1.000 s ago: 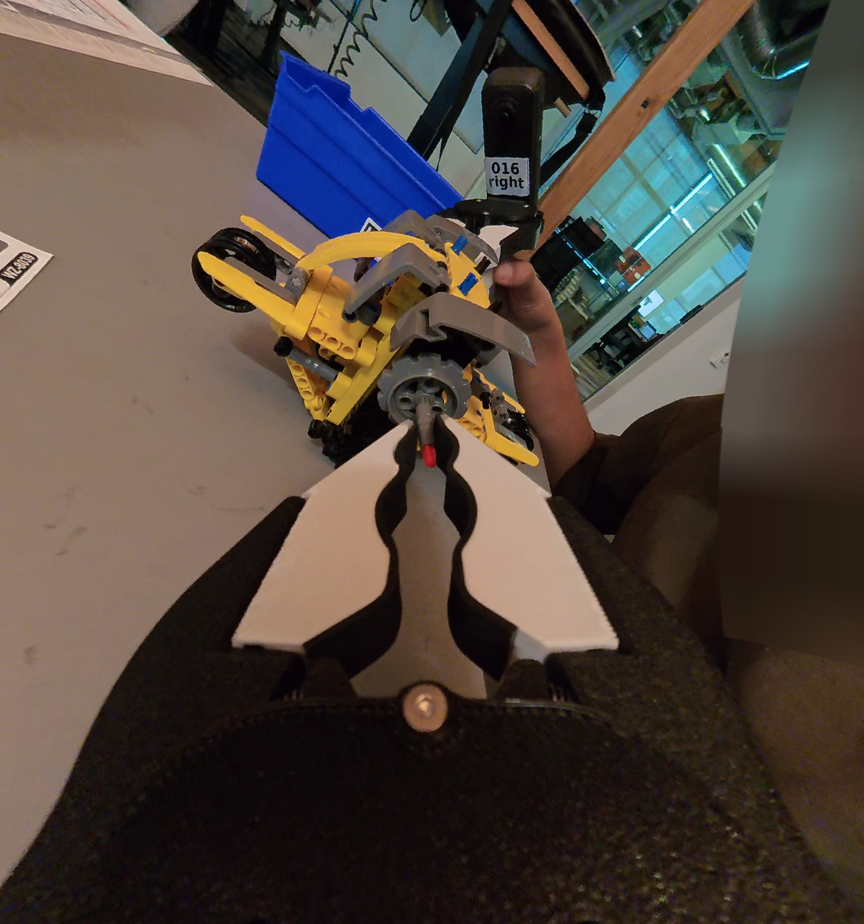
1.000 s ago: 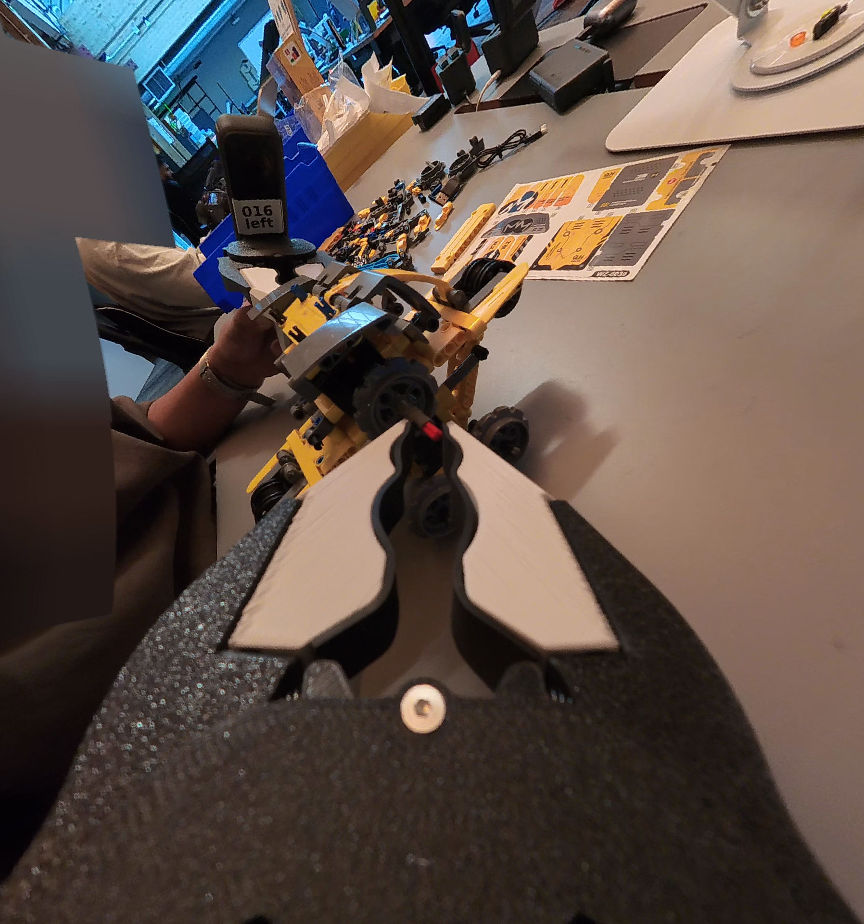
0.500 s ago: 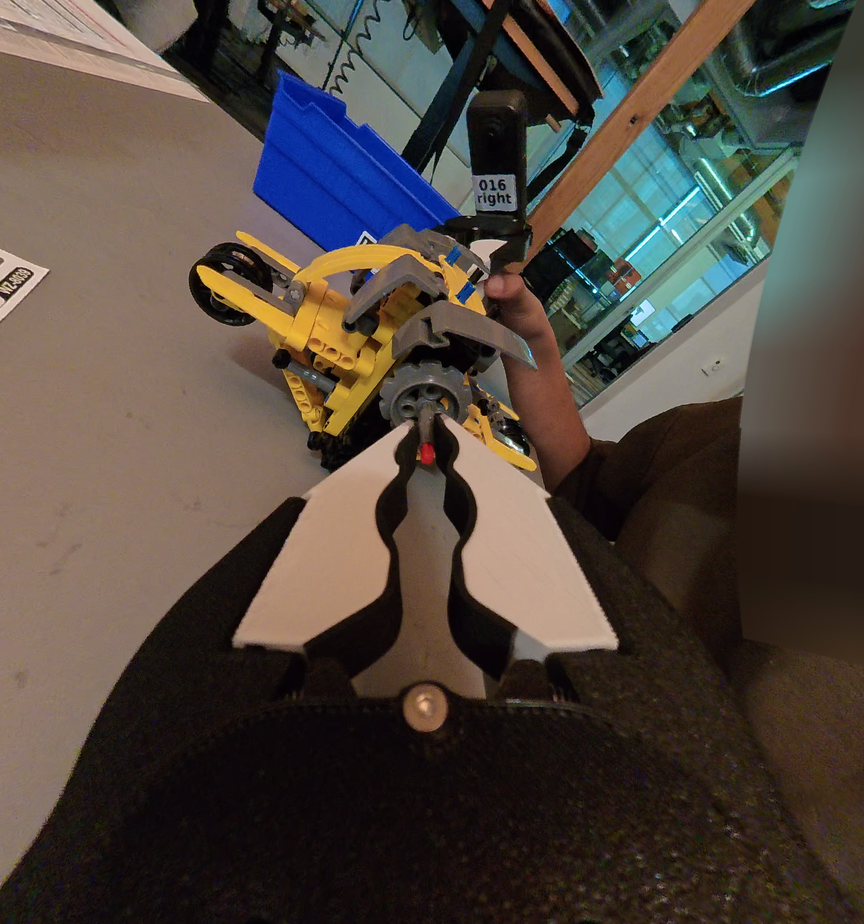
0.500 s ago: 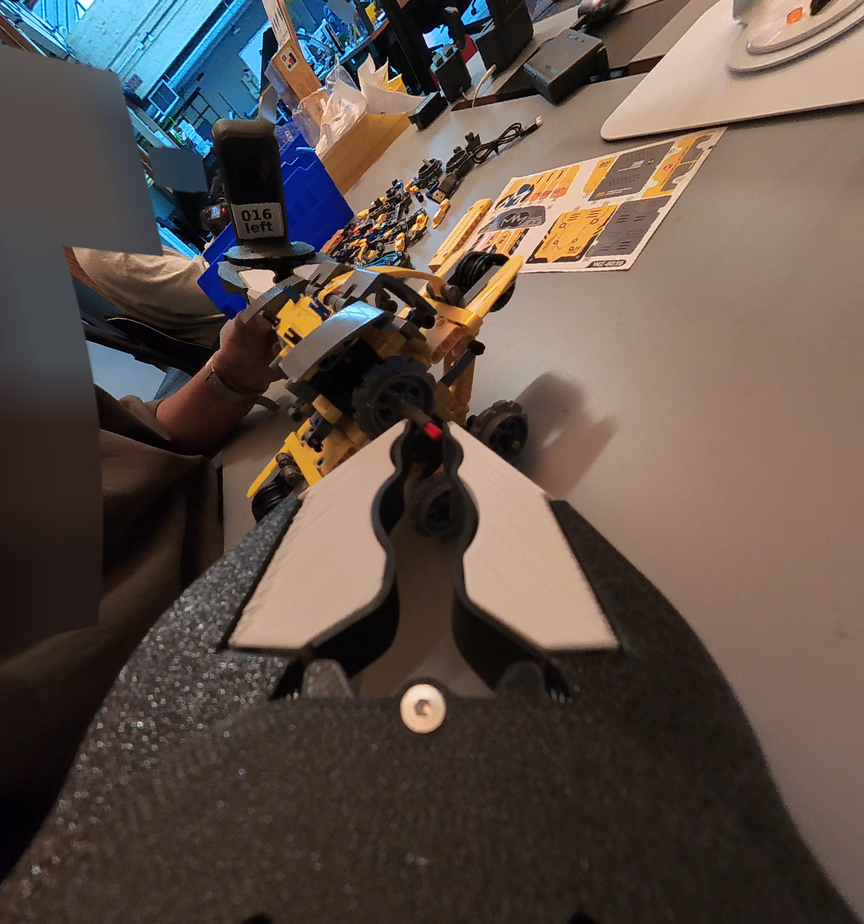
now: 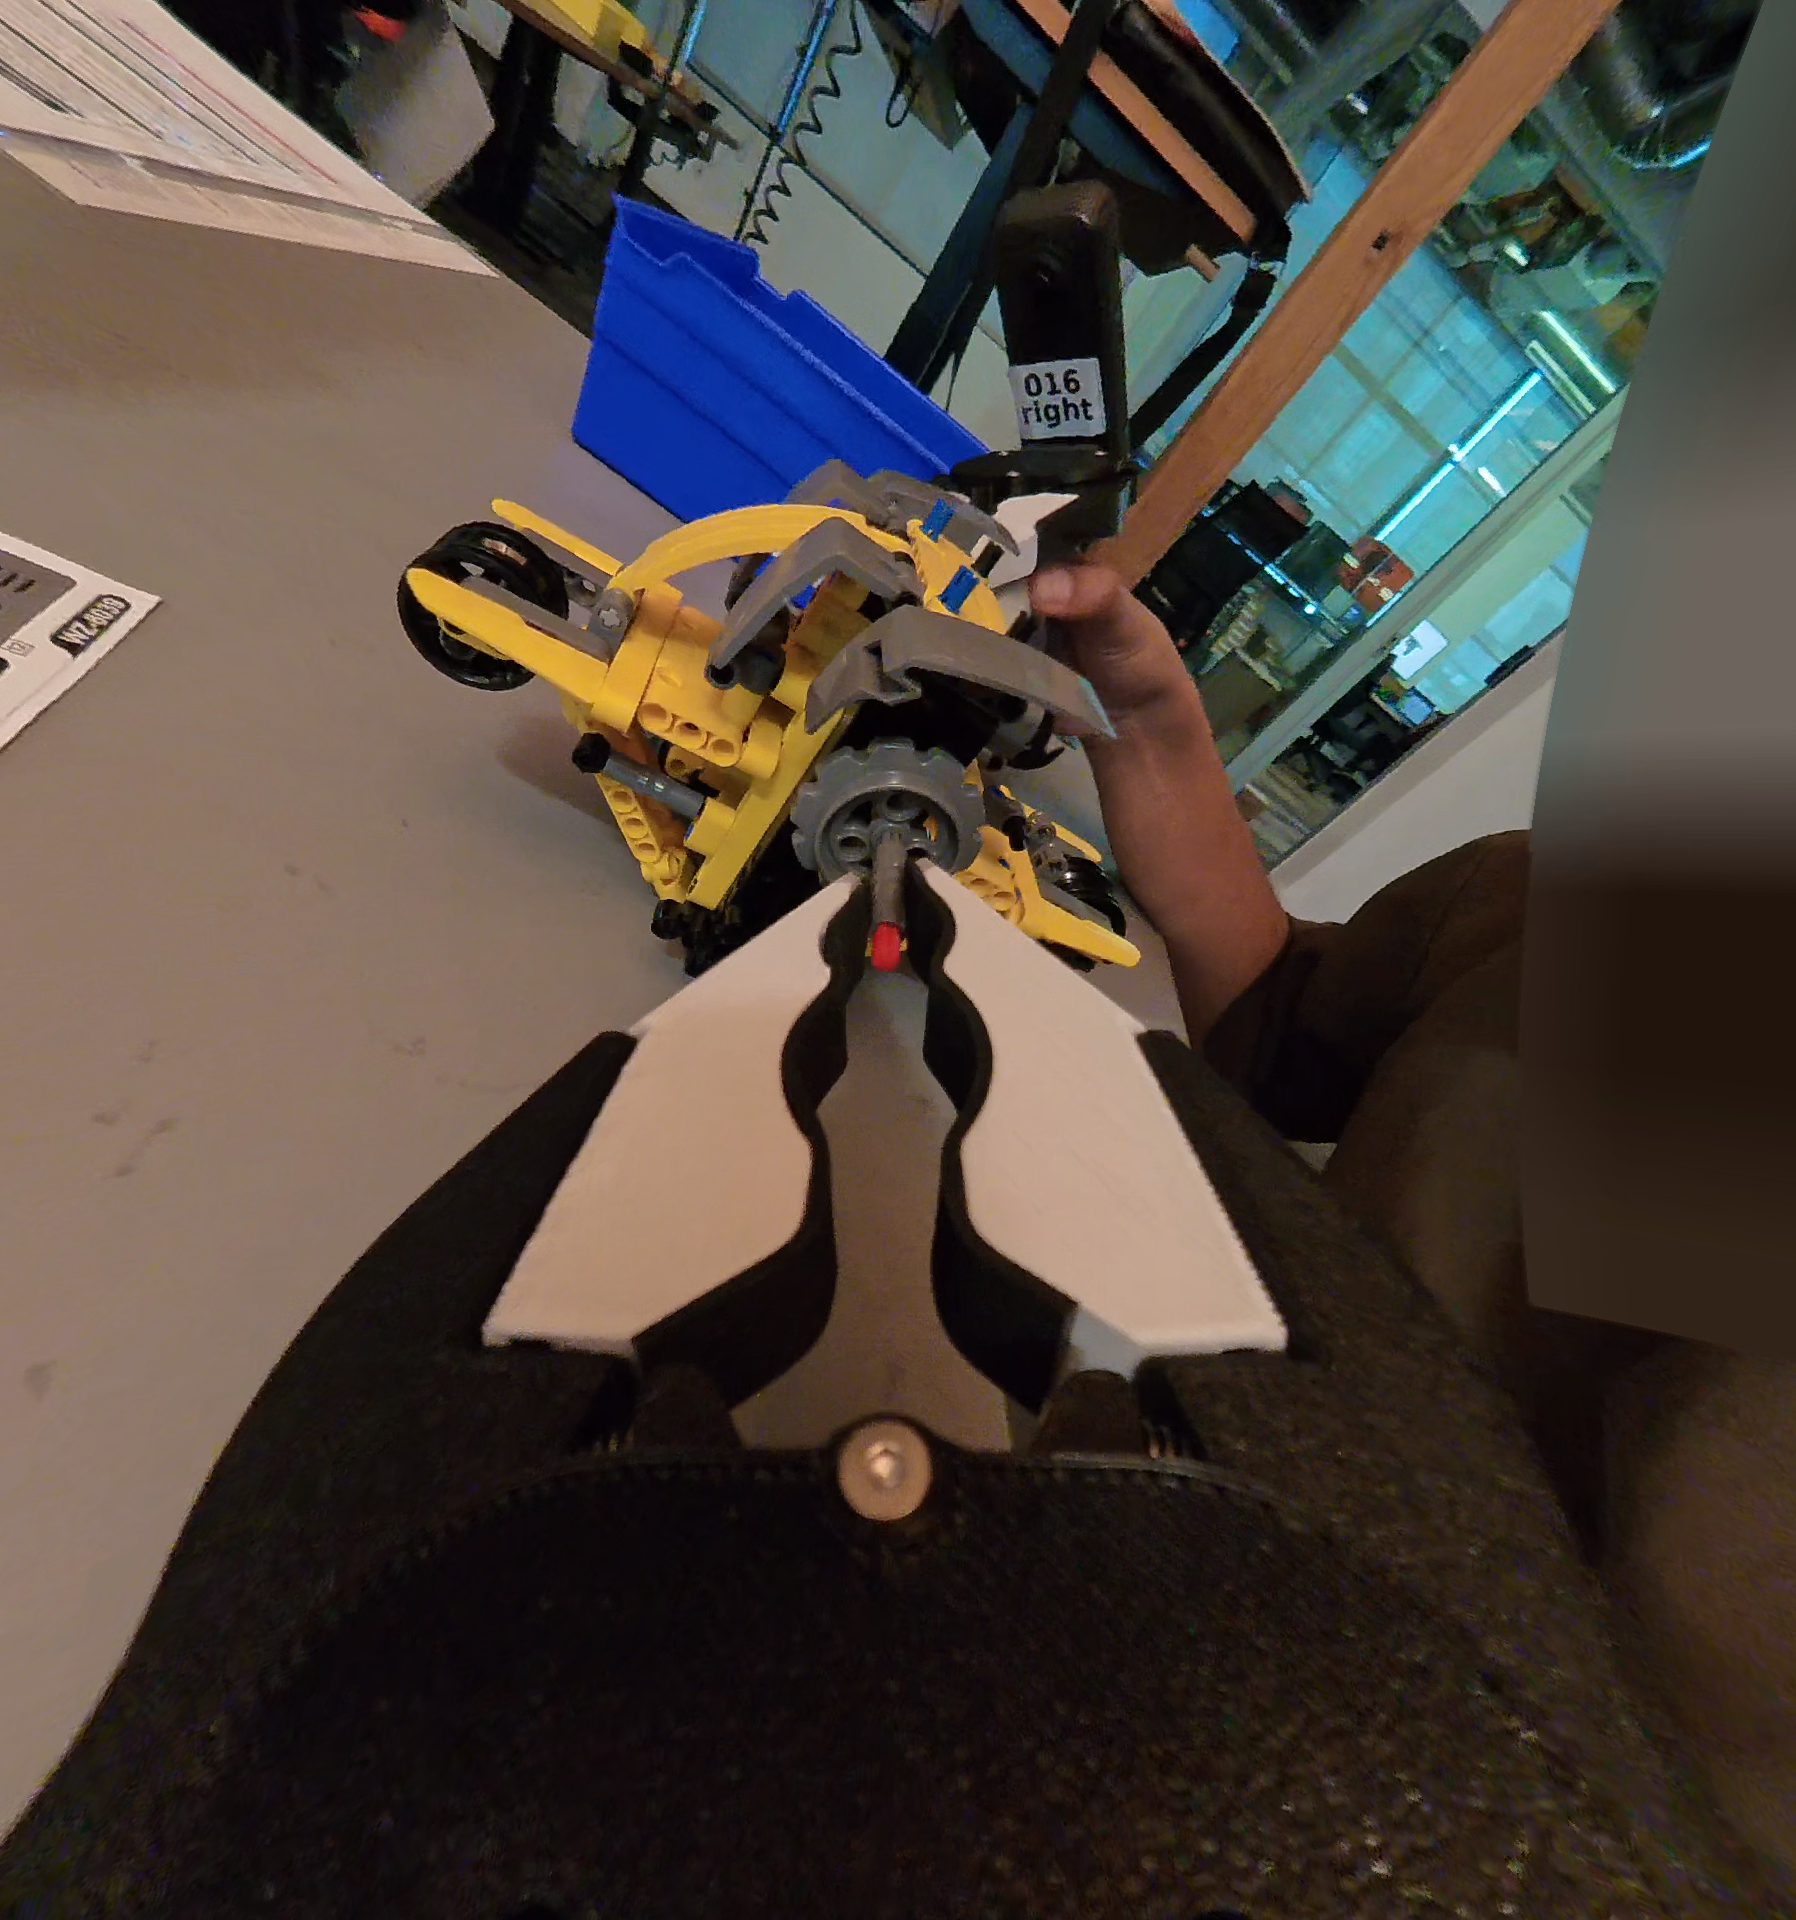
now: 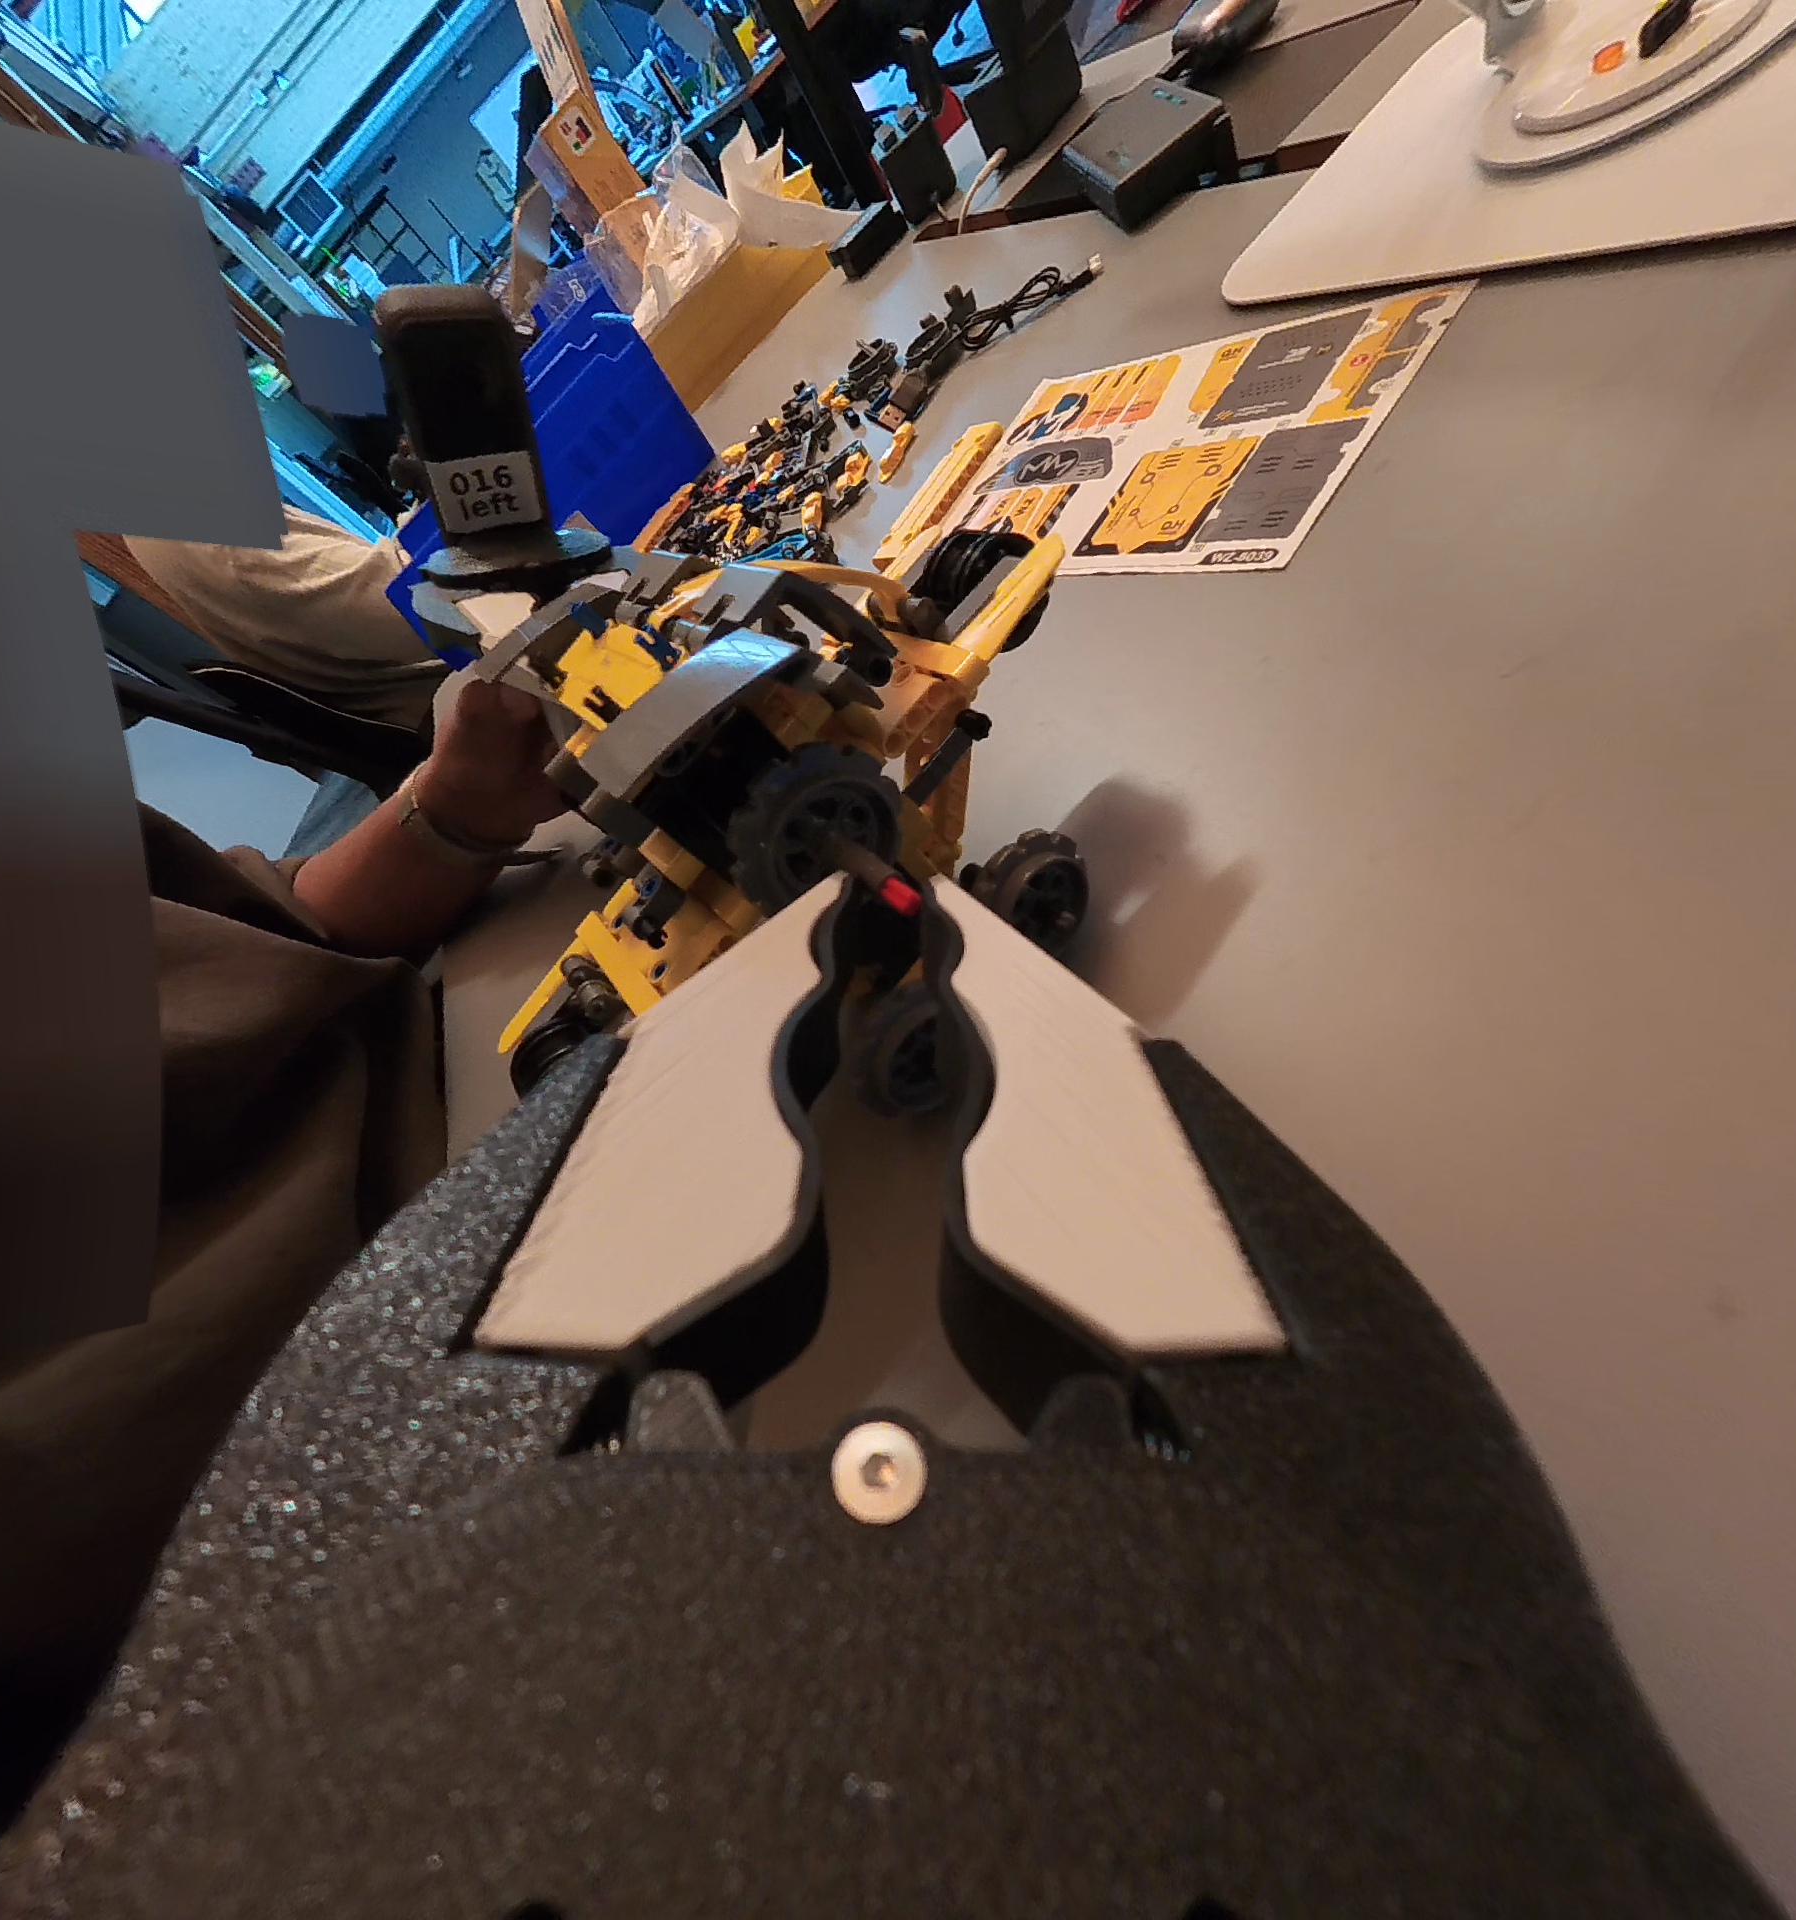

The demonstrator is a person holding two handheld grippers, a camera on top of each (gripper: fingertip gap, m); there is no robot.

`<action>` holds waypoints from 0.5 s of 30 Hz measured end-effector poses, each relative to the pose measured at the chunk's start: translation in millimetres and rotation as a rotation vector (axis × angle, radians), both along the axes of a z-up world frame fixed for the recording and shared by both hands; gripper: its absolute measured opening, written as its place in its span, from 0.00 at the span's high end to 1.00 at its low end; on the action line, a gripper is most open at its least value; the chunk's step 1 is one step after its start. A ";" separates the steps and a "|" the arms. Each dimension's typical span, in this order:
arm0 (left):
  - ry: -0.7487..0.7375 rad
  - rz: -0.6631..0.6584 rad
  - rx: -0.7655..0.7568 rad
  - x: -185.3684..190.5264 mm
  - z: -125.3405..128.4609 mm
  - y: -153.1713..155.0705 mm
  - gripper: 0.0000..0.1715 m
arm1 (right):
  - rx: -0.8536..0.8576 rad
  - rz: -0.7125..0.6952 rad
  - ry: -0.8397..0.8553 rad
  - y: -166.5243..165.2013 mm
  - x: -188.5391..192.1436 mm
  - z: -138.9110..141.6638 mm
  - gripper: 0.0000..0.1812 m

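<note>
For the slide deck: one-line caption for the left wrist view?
Left gripper shut on red-tipped axle of a yellow brick-built vehicle on grey table.

Grey table (image 6: 1496, 935): sticker sheet (image 6: 1216, 457), loose bricks (image 6: 769, 488).

The yellow and grey brick-built vehicle model (image 5: 769, 717) stands tilted on the grey surface (image 5: 198, 935), between the two grippers. The left hand-held gripper (image 5: 886, 904) closes on a red-tipped axle (image 5: 883, 930) protruding from the model's grey toothed wheel (image 5: 878, 821). The right hand-held gripper (image 6: 889, 904) grips the matching axle on the opposite side. A blue plastic bin (image 5: 728, 384) sits behind the model. A printed sticker sheet (image 6: 1226, 447) lies beyond the model, with loose small brick parts (image 6: 769, 488) to its left.
</note>
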State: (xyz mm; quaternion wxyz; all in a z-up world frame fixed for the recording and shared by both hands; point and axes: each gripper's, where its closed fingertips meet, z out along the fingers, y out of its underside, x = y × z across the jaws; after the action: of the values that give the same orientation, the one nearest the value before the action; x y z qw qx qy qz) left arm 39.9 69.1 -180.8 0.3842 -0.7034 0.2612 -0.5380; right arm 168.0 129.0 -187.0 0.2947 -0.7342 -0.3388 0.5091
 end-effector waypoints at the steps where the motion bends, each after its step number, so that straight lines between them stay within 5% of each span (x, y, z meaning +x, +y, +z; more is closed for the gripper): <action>1: 0.009 0.005 0.007 0.2 0.0 -0.1 0.97 | 0.002 -0.001 -0.001 -0.1 0.2 0.1 0.94; 15: 0.096 0.024 0.080 4.3 -3.1 -1.0 0.97 | 0.004 0.003 0.007 -0.7 -0.9 0.9 0.94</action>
State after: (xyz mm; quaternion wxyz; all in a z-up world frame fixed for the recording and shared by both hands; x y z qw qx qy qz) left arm 44.2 68.1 -183.9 0.4054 -0.7156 0.2923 -0.4880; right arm 167.1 128.3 -186.1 0.2966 -0.7313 -0.3400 0.5115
